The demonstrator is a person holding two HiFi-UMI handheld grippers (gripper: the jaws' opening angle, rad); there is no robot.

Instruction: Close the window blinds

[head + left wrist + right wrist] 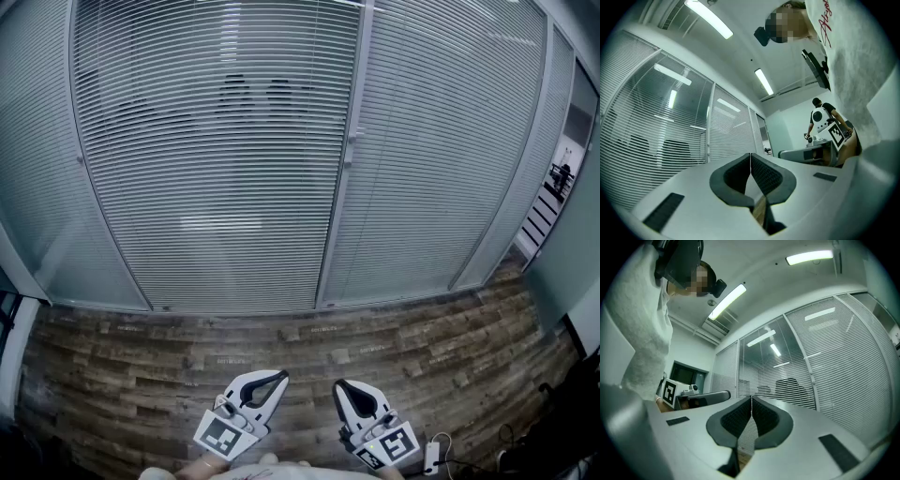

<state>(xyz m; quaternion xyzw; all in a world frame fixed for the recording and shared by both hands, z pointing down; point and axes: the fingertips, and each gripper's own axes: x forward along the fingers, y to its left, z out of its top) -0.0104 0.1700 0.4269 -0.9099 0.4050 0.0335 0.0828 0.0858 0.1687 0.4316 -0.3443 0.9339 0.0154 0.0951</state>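
Glass-walled office, plank floor [141, 356]. The blinds [216, 159] stood straight ahead, well apart from both grippers, slats running level. Left gripper [279, 379] and right gripper [341, 386] were pressed together, empty, about equally distant.

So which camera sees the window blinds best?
The head view: the window blinds fill it, panel after panel, down to the floor. The left gripper view catches them slanting along its left side, the right gripper view along its right.
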